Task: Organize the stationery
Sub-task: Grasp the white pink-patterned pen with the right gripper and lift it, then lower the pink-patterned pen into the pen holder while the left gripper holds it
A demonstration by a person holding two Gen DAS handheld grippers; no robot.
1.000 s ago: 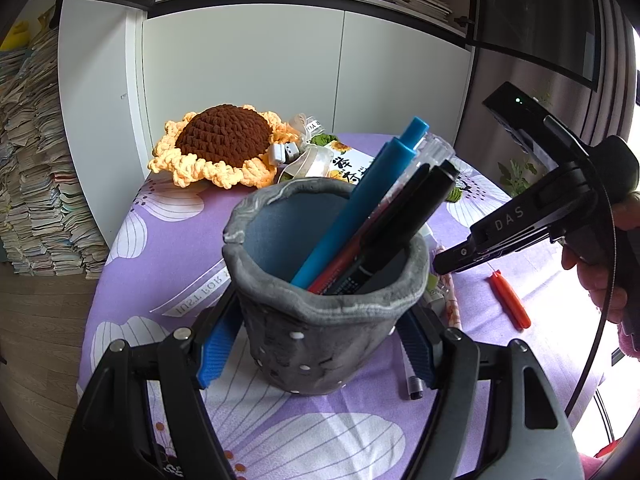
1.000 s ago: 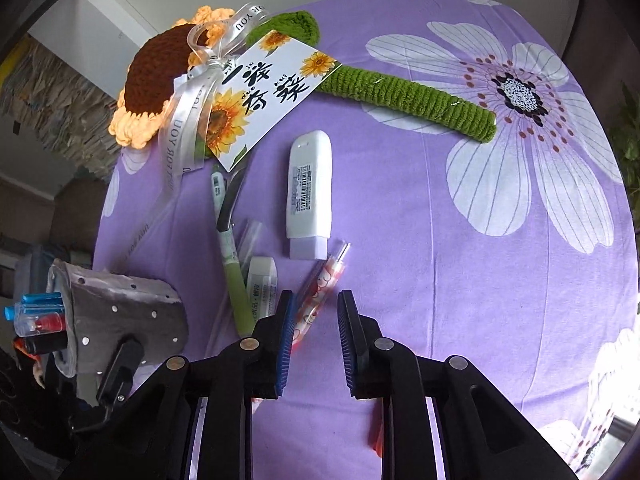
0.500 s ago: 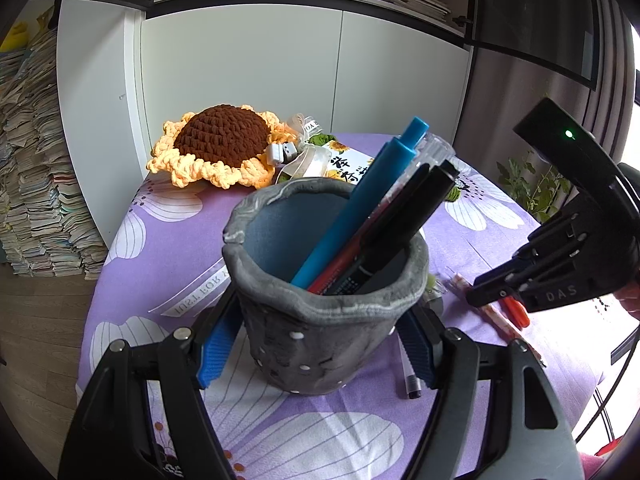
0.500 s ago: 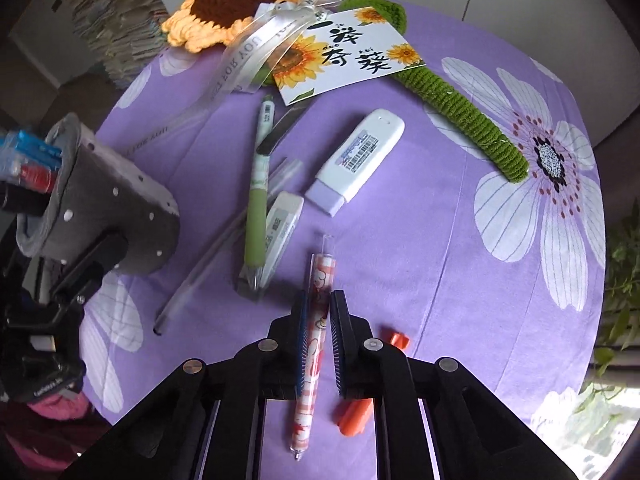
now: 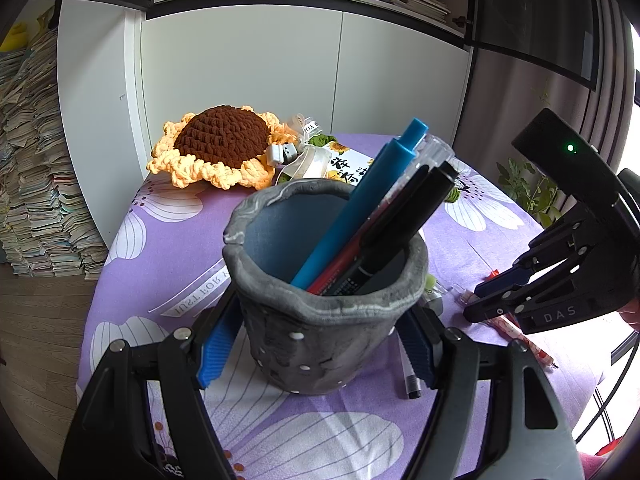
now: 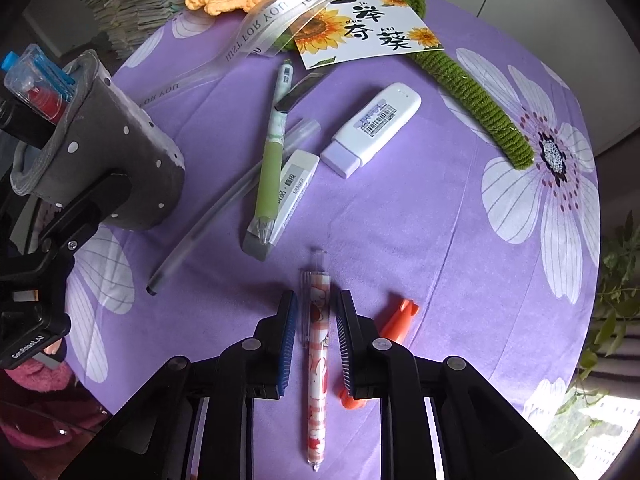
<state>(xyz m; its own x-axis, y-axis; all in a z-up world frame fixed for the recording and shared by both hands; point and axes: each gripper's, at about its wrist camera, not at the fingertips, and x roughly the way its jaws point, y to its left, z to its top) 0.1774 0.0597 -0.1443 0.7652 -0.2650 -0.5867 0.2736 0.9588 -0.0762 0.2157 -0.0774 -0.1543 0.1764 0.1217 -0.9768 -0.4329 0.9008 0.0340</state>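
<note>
A round table under a purple flowered cloth (image 6: 460, 208) carries a grey pen cup (image 6: 120, 168), a green pen (image 6: 270, 168), an eraser (image 6: 296, 184), a correction tape (image 6: 372, 124), a patterned pen (image 6: 318, 360), an orange clip (image 6: 398, 316) and a crocheted sunflower (image 5: 220, 148).

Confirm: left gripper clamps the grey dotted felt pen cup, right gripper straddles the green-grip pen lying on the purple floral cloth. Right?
One error. The right gripper straddles the pink-and-white patterned pen, jaws open either side; the green-grip pen lies farther ahead beside the white eraser. The right wrist view shows it. The left gripper does clamp the grey dotted felt pen cup.
</note>
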